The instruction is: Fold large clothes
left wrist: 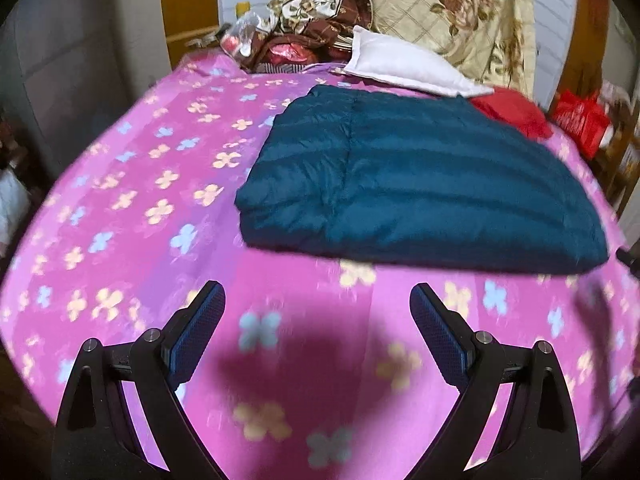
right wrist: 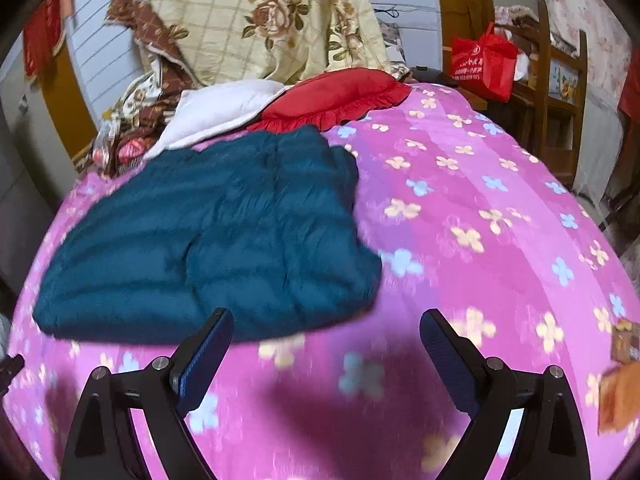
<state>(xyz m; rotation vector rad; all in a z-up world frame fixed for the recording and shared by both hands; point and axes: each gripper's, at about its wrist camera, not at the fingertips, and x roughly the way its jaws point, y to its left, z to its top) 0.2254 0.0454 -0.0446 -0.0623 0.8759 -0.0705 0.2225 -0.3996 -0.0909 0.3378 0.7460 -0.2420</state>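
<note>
A dark teal quilted down jacket (left wrist: 416, 184) lies folded into a thick rectangle on the pink flowered bedspread (left wrist: 152, 208). My left gripper (left wrist: 318, 300) hovers open above the bedspread, short of the jacket's near edge, with nothing between its fingers. In the right wrist view the same jacket (right wrist: 208, 240) lies to the left of centre. My right gripper (right wrist: 326, 326) is open too; its left fingertip (right wrist: 216, 332) overlaps the jacket's near edge in the picture, and whether it touches is unclear.
At the head of the bed lie a white pillow (left wrist: 404, 64), a red frilled cushion (right wrist: 332, 98) and a heap of flowered bedding (right wrist: 256, 16). A red bag (right wrist: 484, 64) sits on wooden shelving beside the bed. Bedspread (right wrist: 480, 220) extends right of the jacket.
</note>
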